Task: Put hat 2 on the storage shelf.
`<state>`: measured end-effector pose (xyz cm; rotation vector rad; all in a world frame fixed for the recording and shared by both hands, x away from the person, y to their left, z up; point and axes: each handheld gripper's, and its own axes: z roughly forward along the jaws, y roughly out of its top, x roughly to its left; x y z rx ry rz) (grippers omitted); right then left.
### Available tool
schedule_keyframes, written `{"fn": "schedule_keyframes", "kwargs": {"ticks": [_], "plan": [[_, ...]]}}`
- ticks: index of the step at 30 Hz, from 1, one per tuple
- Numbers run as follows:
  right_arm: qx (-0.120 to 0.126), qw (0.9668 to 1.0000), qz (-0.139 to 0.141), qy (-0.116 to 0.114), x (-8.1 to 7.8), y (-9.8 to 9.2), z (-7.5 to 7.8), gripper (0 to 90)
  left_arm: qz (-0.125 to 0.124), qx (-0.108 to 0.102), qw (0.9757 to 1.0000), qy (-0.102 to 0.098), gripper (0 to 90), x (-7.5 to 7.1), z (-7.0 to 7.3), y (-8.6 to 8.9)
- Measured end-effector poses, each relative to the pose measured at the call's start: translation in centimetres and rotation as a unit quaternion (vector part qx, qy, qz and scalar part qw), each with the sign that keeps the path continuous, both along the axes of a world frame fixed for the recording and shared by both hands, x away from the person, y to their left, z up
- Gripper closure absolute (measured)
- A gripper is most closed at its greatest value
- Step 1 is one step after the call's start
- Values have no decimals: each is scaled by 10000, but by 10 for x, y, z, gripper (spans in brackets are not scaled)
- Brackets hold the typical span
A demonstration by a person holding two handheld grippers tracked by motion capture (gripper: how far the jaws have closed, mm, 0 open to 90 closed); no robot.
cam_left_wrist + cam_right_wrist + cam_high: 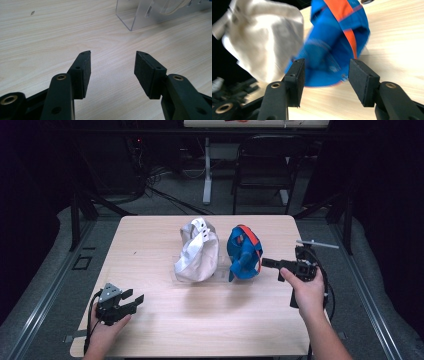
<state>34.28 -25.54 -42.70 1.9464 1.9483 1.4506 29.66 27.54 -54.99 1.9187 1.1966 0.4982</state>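
Observation:
A white cap (196, 251) and a blue cap with an orange stripe (244, 252) stand side by side on a clear plastic stand (176, 279) in the middle of the table. My right gripper (266, 263) is open, level with the blue cap and just to its right, jaws pointing at it. In the right gripper view the blue cap (334, 47) lies beyond the open gripper (325, 72), with the white cap (262, 37) to its left. My left gripper (134, 298) stands open near the table's front left, with only bare wood between its jaws (112, 67).
The clear stand's corner (135, 17) shows ahead of the left gripper. A light wooden table (150, 240) bears everything. Behind it stand a black folding chair (267, 167) and a white table leg (207, 170), with cables on the floor.

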Motion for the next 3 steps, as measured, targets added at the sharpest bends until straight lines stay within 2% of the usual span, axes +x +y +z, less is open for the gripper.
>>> {"fn": "schedule_keyframes", "kwargs": {"ticks": [2, 3], "plan": [[-267, 9994, 37, -224, -17, -2, -18, 482, -2, 1, 10000, -46, 475, 0, 0, -2], [-267, 9994, 37, -224, -17, -2, -18, 482, -2, 1, 10000, -46, 474, 0, 0, -2]]}}
